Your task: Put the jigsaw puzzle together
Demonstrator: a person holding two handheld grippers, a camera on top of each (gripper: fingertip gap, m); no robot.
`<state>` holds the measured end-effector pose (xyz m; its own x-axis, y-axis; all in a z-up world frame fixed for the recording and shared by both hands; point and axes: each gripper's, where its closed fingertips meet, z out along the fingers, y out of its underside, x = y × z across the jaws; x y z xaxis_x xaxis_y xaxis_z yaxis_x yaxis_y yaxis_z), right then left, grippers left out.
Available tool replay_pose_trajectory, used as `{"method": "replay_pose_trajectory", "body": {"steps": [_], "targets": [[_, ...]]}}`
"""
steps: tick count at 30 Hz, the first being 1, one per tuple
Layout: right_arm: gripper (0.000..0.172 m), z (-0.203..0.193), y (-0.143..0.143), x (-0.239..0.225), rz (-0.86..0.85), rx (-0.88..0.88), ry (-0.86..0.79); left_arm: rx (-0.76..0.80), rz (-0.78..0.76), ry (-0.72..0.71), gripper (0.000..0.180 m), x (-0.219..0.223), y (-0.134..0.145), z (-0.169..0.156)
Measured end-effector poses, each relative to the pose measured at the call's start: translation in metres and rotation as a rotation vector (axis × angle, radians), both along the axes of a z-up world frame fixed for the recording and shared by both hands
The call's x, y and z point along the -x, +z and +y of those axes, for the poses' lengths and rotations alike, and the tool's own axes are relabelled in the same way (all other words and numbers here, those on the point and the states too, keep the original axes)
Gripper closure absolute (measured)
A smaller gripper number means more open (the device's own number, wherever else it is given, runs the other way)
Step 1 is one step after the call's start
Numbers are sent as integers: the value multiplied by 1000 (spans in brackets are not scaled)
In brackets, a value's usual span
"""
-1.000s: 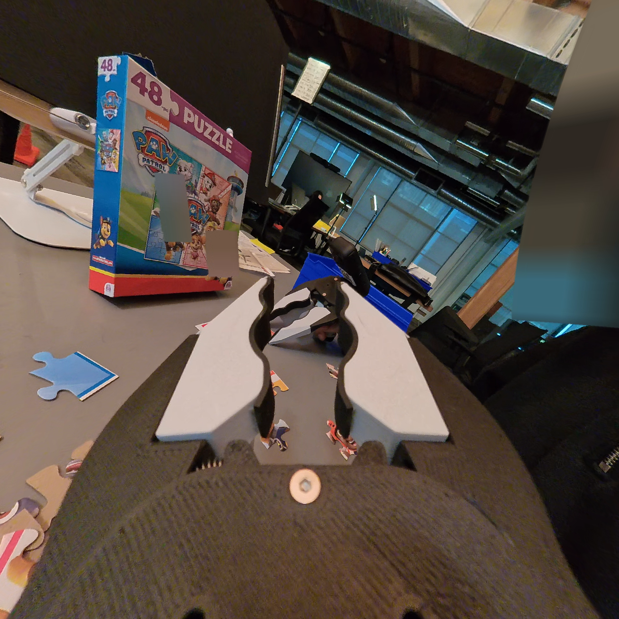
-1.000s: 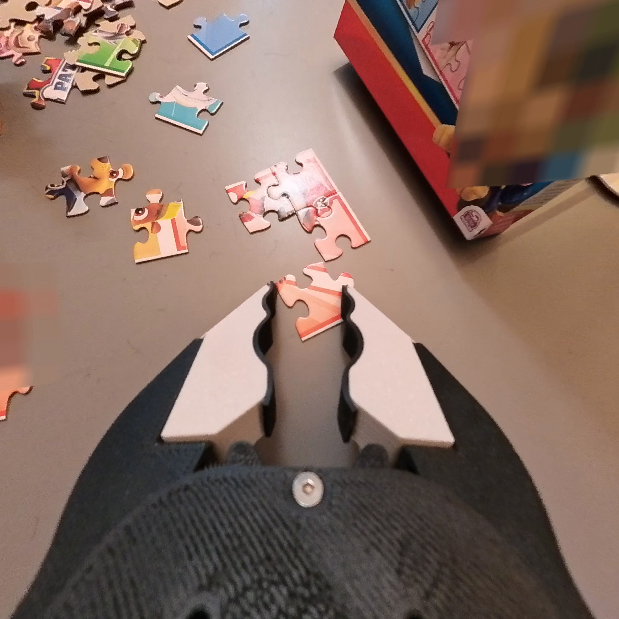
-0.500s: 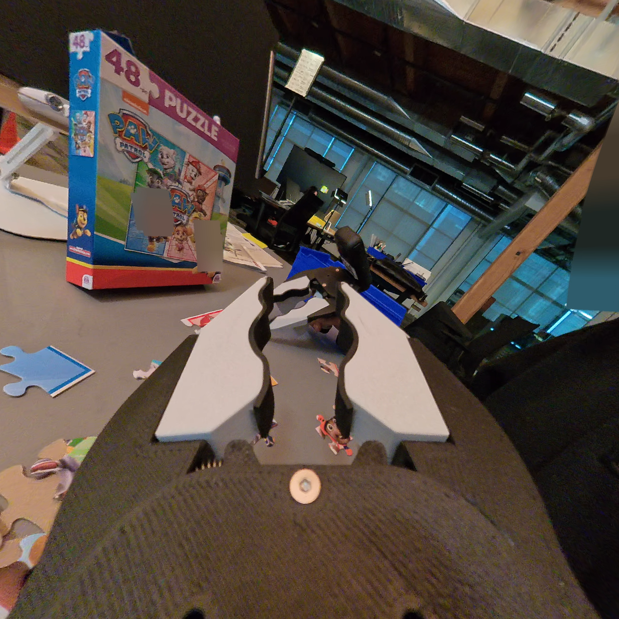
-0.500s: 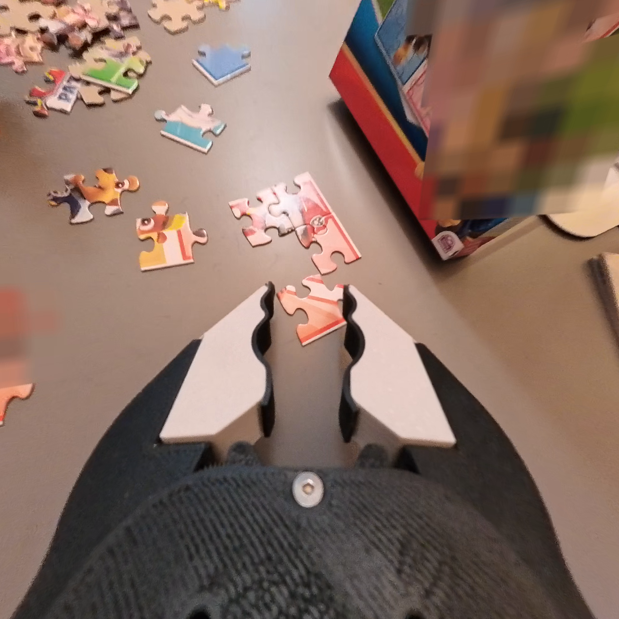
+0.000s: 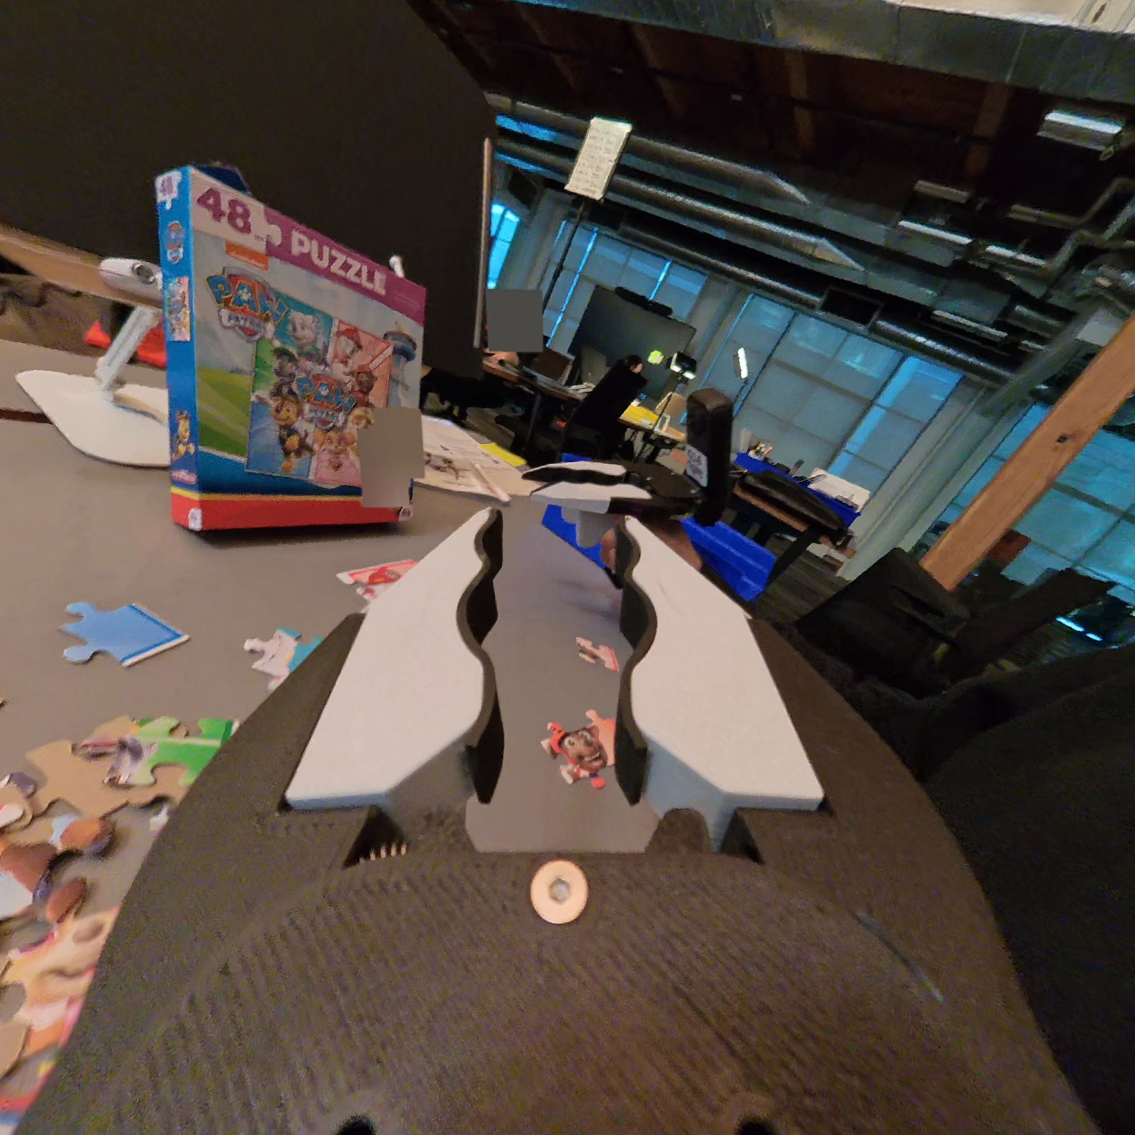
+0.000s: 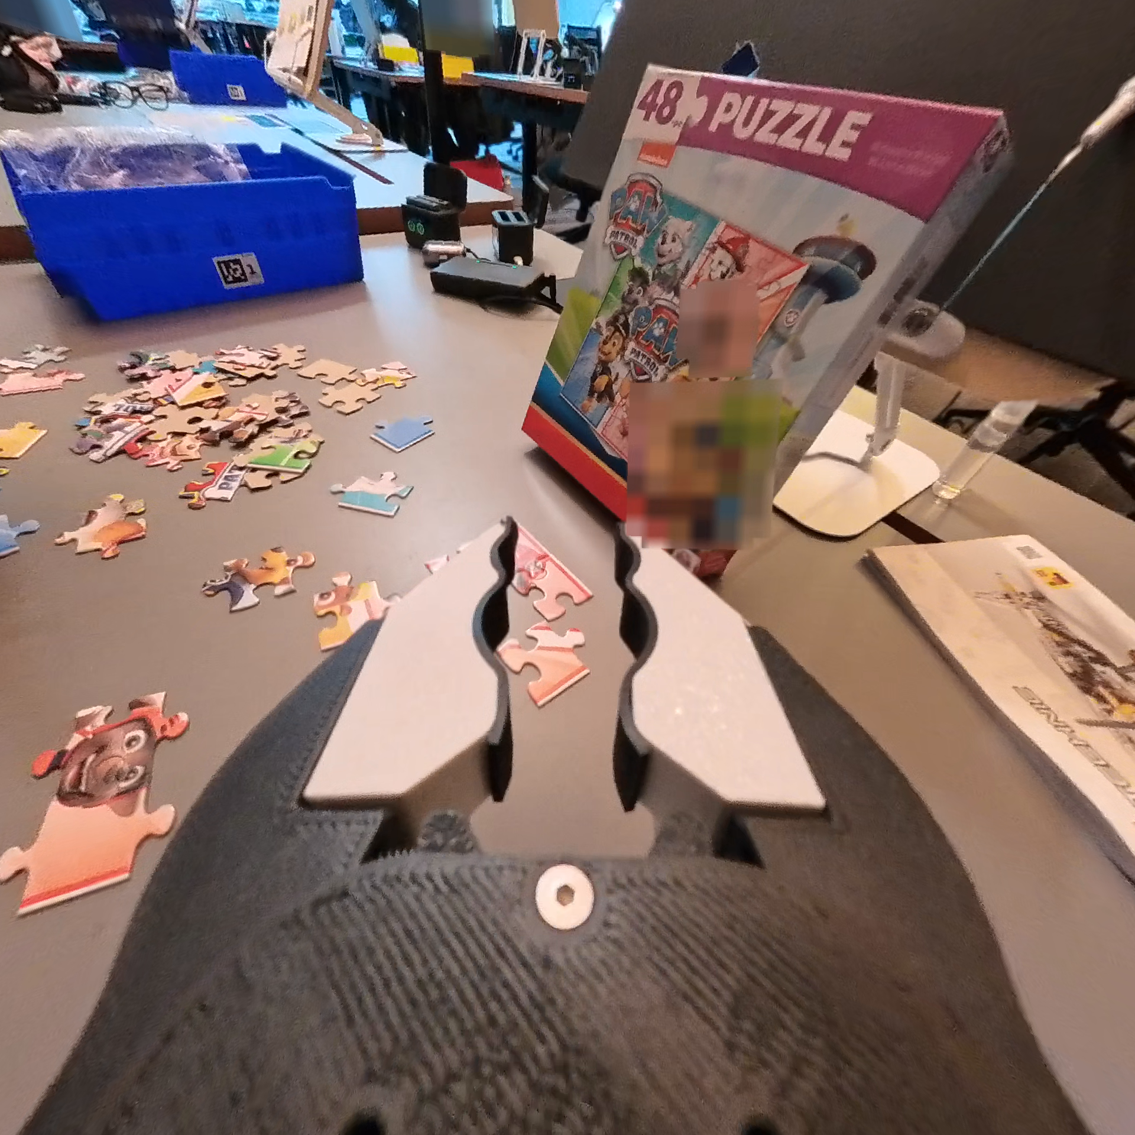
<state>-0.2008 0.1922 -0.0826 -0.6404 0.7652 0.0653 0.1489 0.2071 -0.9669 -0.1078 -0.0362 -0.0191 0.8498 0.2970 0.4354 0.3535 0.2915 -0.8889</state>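
The right tool (image 6: 562, 540) hangs released above the tabletop (image 6: 430, 319), its fingers on either side of a pink puzzle piece (image 6: 543, 663) lying flat near the joined pink pieces (image 6: 546, 577). The left tool (image 5: 556, 522) is also released, holding nothing, over a dog-face piece (image 5: 580, 752). The puzzle box (image 6: 768, 295) stands upright at the far right.

On the table (image 6: 430, 319) ahead of your right tongs (image 6: 562, 540), two joined puzzle pieces (image 6: 540, 577) lie at 12 o'clock, with a single piece (image 6: 543, 660) just nearer you between the fingers, untouched. The puzzle box (image 6: 768, 276) stands at 1 o'clock, a booklet (image 6: 1013, 651) lies at 3, the heap of pieces (image 6: 184, 417) at 10, and the bin (image 6: 184, 239) behind it.
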Motion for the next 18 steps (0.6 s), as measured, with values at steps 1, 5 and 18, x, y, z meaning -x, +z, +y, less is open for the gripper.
{"method": "replay_pose_trajectory", "body": {"steps": [1,5,18], "targets": [[142,3,-5,0,-11,-5,-7,24,-13,13,147,0,-8,0],[141,13,-16,5,-41,-19,-30,55,-84,16,146,-2,-32,0],[141,12,-8,4,-43,31,-45,116,-93,29,145,-4,-49,11]]}}
